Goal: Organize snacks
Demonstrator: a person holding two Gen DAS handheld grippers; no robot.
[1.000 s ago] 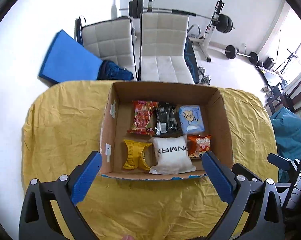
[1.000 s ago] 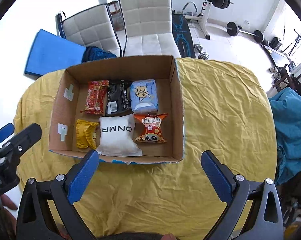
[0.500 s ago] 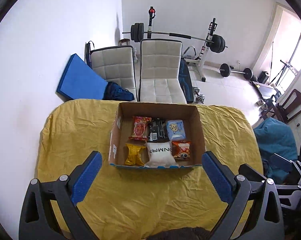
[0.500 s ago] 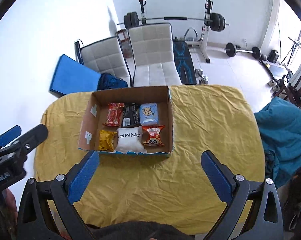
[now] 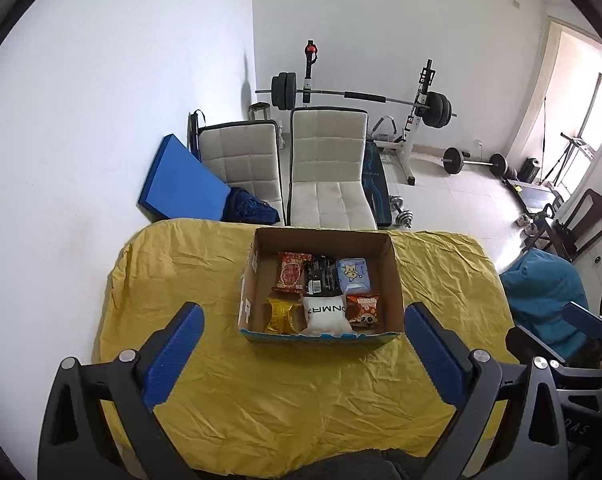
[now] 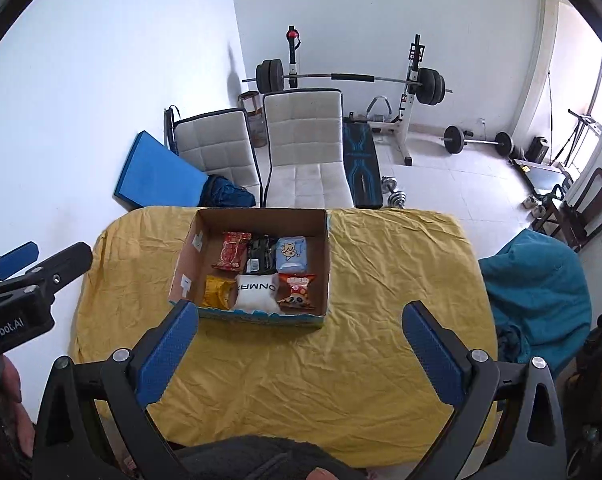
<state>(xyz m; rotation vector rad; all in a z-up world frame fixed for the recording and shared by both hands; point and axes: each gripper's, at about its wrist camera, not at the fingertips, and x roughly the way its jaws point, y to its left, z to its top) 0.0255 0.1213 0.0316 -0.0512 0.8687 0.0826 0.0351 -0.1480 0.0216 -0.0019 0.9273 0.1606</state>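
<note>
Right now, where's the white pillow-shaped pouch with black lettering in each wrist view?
Left wrist: white pillow-shaped pouch in the open brown cardboard box, front row, middle, just below picture centre.
Right wrist: same pouch, front row middle, left of centre.
Shared landmark: the orange cartoon-face snack bag right beside it.

Bare yellow cloth (image 5: 301, 392) around the cardboard box (image 5: 397, 280); six snack packs (image 5: 325, 312) crowding its floor.

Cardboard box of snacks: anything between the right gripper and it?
Nothing visible. Only bare yellow tablecloth lies between the open right gripper and the cardboard box; its near wall fronts the snacks.
</note>
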